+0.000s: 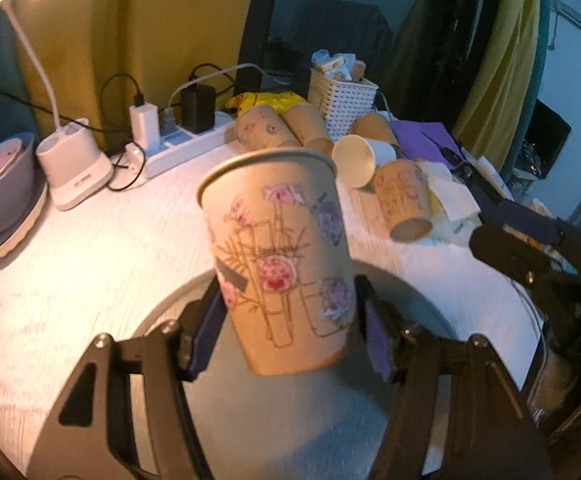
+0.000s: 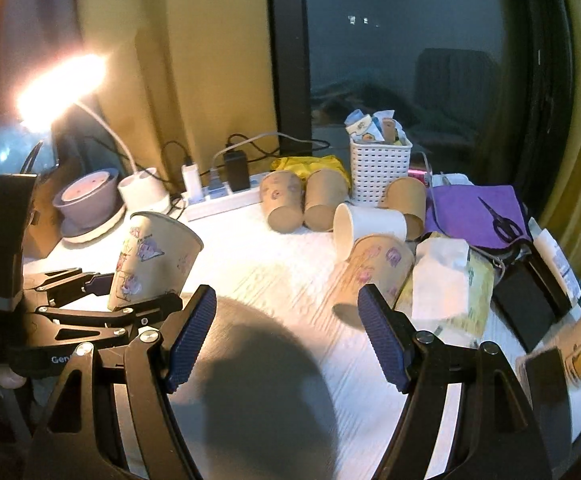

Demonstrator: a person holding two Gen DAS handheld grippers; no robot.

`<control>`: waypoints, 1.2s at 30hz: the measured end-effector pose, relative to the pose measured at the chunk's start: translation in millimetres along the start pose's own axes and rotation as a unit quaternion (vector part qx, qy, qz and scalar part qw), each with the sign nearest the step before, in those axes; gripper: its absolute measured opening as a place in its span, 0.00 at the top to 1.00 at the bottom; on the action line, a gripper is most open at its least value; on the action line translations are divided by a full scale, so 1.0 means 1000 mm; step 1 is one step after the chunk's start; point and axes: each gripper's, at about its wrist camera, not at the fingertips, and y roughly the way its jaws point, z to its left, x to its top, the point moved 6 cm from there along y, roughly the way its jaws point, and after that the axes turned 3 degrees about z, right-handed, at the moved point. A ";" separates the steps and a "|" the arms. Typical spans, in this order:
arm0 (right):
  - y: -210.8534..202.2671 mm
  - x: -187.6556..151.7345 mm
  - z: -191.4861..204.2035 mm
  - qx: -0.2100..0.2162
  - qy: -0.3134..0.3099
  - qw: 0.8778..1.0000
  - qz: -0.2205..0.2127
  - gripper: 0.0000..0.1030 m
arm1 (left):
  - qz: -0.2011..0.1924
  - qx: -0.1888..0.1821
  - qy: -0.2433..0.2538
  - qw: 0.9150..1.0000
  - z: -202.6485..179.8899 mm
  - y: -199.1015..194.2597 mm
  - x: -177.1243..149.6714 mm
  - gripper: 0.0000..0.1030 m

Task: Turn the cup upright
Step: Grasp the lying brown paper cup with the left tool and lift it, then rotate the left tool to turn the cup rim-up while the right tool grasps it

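A brown paper cup (image 1: 282, 256) printed with pink and purple flowers is held mouth-up, slightly tilted, above a grey round mat (image 1: 290, 412). My left gripper (image 1: 290, 336) is shut on the cup's lower half. The same cup (image 2: 152, 256) shows at the left of the right wrist view, clamped by the left gripper (image 2: 138, 288). My right gripper (image 2: 286, 332) is open and empty over the table, and it shows at the right edge of the left wrist view (image 1: 530, 240).
Several paper cups lie on their sides at the back: brown ones (image 2: 282, 200), a white one (image 2: 366, 224), a printed one (image 2: 374, 272). A white basket (image 2: 378, 168), power strip (image 2: 222, 200), lamp base (image 2: 142, 192), bowl (image 2: 86, 200), purple cloth with scissors (image 2: 478, 216) and tissue pack (image 2: 446, 284) crowd the table.
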 end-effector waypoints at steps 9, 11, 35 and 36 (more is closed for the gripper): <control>-0.026 -0.029 0.029 0.029 0.000 1.000 0.011 0.26 | -0.020 0.001 0.022 1.000 -0.008 -0.032 -0.045 0.39; -0.032 -0.035 0.036 0.035 0.000 0.999 0.011 0.26 | -0.024 0.005 0.028 0.999 -0.010 -0.039 -0.056 0.39; -0.084 -0.099 0.128 0.167 0.026 0.985 0.043 0.26 | -0.119 -0.056 0.080 0.988 -0.036 -0.111 -0.149 0.39; -0.085 -0.099 0.131 0.166 0.023 0.985 0.043 0.26 | -0.129 -0.060 0.083 0.986 -0.037 -0.115 -0.149 0.39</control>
